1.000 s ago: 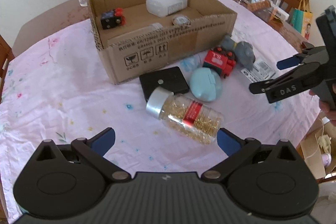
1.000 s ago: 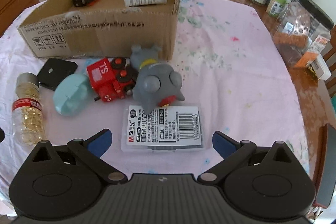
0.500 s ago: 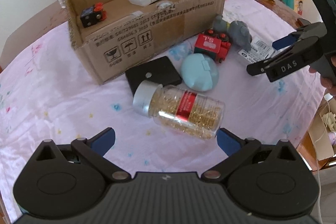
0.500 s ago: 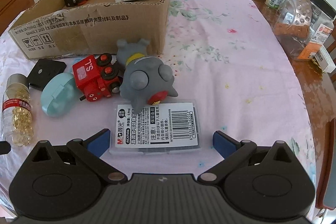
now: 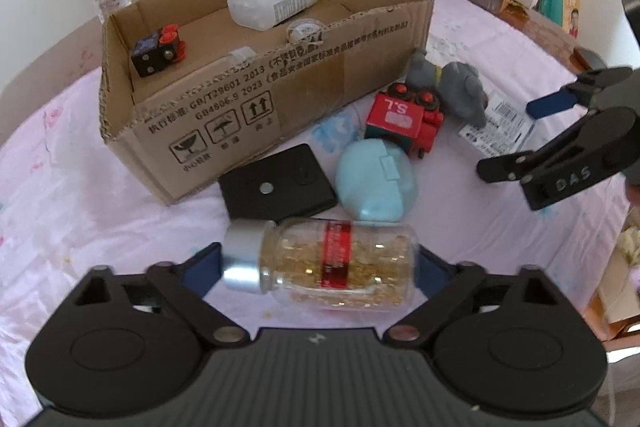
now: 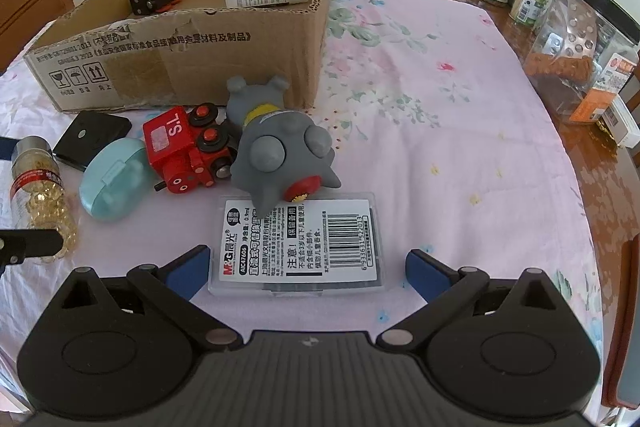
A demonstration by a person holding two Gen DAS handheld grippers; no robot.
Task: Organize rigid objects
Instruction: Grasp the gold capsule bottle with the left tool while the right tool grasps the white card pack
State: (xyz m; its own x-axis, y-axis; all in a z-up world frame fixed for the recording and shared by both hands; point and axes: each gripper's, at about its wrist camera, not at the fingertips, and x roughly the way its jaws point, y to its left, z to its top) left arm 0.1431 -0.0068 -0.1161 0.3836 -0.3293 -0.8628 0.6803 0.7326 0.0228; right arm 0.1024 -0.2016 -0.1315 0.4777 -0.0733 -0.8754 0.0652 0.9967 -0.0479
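The tabletop (image 5: 100,195) carries an open carton (image 5: 280,95) that serves as the collecting bin: a white bottle (image 5: 274,3) and a small black toy (image 5: 158,51) already lie inside. The loose pieces sit in a cluster just outside its front wall, within easy reach of both grippers. Nearest is the jar (image 5: 332,263), lying on its side with its cap to the left. The left hand-held gripper (image 5: 320,265) brackets it end to end, its jaws just closing in, though I cannot tell whether the pads press yet. The right hand-held gripper (image 6: 306,267) stands wide over a flat pack (image 6: 298,243), touching nothing, probably lining up its own pick.
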